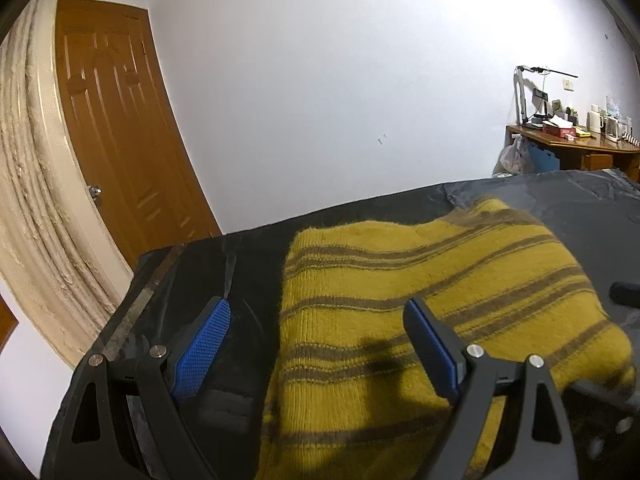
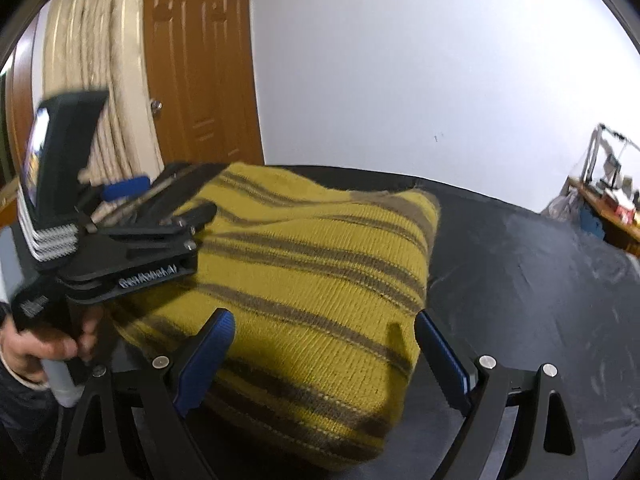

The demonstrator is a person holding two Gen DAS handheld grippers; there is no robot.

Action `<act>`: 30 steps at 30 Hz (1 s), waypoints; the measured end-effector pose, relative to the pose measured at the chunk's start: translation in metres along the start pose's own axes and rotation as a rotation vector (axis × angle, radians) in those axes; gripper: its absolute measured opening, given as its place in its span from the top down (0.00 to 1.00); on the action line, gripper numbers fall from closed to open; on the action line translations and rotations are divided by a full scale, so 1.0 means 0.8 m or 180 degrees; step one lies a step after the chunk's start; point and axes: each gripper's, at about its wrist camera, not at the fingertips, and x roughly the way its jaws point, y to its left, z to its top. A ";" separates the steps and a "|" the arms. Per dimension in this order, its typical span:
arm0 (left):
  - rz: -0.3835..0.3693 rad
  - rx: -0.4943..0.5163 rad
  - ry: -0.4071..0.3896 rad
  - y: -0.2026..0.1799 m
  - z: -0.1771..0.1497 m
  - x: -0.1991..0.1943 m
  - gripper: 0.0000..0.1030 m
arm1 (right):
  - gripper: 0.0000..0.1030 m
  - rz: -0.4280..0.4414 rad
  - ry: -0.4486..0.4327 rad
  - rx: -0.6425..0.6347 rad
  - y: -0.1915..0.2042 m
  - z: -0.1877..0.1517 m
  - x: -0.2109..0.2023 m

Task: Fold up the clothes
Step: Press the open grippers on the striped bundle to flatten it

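A yellow knitted sweater [image 1: 420, 300] with brown stripes lies folded into a thick block on the black table cover [image 1: 200, 272]. My left gripper [image 1: 316, 314] hovers open over the sweater's left edge, with nothing between its blue pads [image 1: 200, 344]. In the right wrist view the sweater [image 2: 320, 264] fills the middle, and my right gripper [image 2: 322, 322] stands open just above its near right corner, holding nothing. The left gripper [image 2: 168, 188] shows there at the left over the sweater's far left part, held by a hand [image 2: 36, 348].
A brown wooden door [image 1: 120, 140] and a cream rolled mat [image 1: 36, 200] stand behind the table's left end. A cluttered wooden desk [image 1: 580, 144] with a plastic bag [image 1: 516, 156] is at the back right. The black table cover [image 2: 540, 280] lies bare right of the sweater.
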 end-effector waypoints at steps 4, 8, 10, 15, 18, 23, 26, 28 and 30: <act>-0.0040 0.0040 -0.0020 -0.003 -0.005 -0.012 0.11 | 0.09 -0.0051 0.0086 -0.0094 0.006 -0.011 0.013; -0.0107 0.0099 0.0057 -0.010 -0.013 -0.015 0.11 | 0.09 -0.0043 0.0087 -0.0085 0.005 -0.014 0.013; -0.0160 0.0112 0.0121 -0.012 -0.017 -0.012 0.11 | 0.09 -0.0047 0.0091 -0.0086 0.005 -0.015 0.013; -0.0212 0.0180 0.0239 -0.020 -0.024 -0.003 0.11 | 0.09 -0.0054 0.0096 -0.0089 0.006 -0.016 0.011; -0.0231 0.0191 0.0292 -0.022 -0.029 0.004 0.12 | 0.09 -0.0053 0.0101 -0.0090 0.006 -0.016 0.011; -0.0284 0.0150 0.0331 -0.019 -0.032 0.010 0.12 | 0.08 -0.0049 0.0112 -0.0086 0.006 -0.016 0.011; -0.0302 0.0134 0.0344 -0.019 -0.033 0.012 0.12 | 0.07 -0.0046 0.0119 -0.0078 0.005 -0.017 0.010; -0.0306 0.0131 0.0346 -0.019 -0.035 0.013 0.12 | 0.07 -0.0045 0.0123 -0.0073 0.005 -0.018 0.010; -0.0309 0.0128 0.0347 -0.019 -0.035 0.014 0.12 | 0.07 -0.0046 0.0125 -0.0073 0.005 -0.018 0.009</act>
